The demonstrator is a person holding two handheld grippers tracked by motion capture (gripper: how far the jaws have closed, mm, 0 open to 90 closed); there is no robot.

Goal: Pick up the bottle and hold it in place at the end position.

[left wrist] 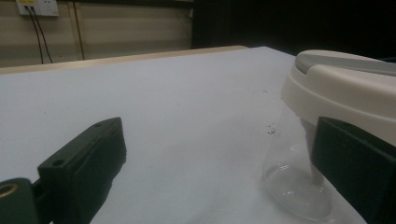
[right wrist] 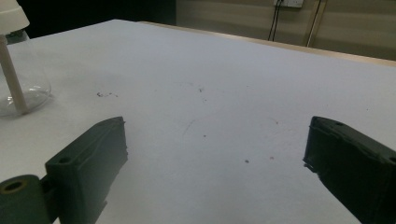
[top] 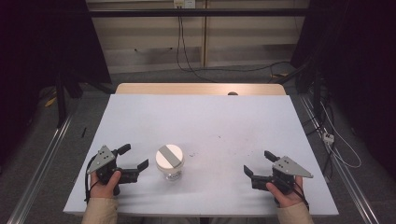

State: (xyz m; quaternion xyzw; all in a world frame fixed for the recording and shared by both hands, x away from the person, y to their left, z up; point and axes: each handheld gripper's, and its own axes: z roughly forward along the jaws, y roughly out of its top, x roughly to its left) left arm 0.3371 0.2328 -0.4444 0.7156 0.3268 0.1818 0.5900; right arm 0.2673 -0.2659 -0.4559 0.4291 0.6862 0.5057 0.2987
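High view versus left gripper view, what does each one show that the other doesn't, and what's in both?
High view alone: both hands, the right hand-held gripper with open jaws, the grey strip across the jar lid from above, the floor and rails around the table.

Left gripper view alone: the clear glass body of the jar close up, with a white stem inside.

Both: the left hand-held gripper, jaws open, the white-lidded jar beside it, untouched, the white table sheet, and wall cables.

No text, label, brand or number can be read anywhere here. The jar (top: 170, 163) bears only a plain grey stripe across its white lid (no lettering on it), and the sheet (top: 201, 121) shows mere dark specks.
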